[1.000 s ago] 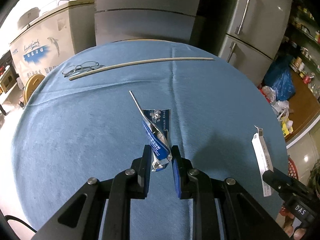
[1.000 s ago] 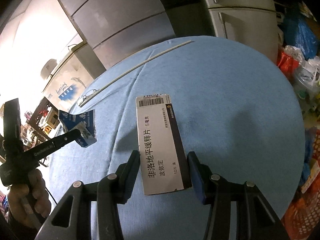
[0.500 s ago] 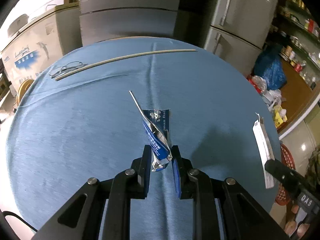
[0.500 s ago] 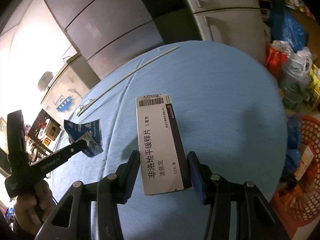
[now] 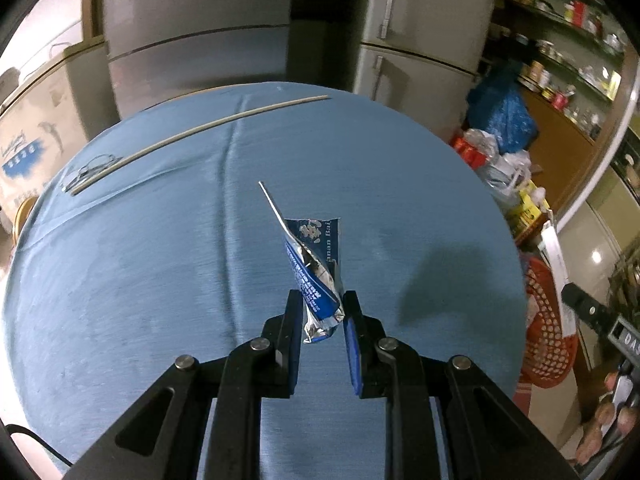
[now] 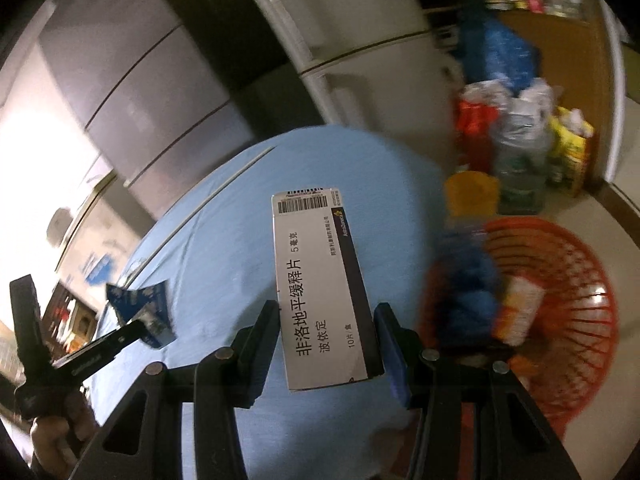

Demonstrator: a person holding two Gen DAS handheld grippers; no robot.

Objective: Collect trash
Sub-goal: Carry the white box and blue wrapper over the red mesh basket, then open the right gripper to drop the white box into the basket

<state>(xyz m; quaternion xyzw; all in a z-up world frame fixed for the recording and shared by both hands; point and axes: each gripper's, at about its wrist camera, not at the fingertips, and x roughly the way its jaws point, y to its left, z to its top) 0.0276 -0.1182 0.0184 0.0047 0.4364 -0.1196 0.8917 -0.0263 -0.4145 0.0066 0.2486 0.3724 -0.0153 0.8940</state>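
Observation:
My left gripper is shut on a crumpled blue and silver snack wrapper, held up over the round table's blue cloth. My right gripper is shut on a flat white and dark medicine box with a barcode at its far end. The box hangs above the table's right edge, close to a red mesh basket on the floor. In the right wrist view the left gripper and its wrapper show at the lower left. The left wrist view catches the box edge-on at the far right.
A long pale stick and a pair of glasses lie at the table's far side. The basket holds several bits of trash. Bags and bottles crowd the floor beyond it. Grey refrigerators stand behind the table.
Both grippers have swung to the right across the table, each still gripping its item. The red basket has come into the right wrist view, which is now blurred by motion.

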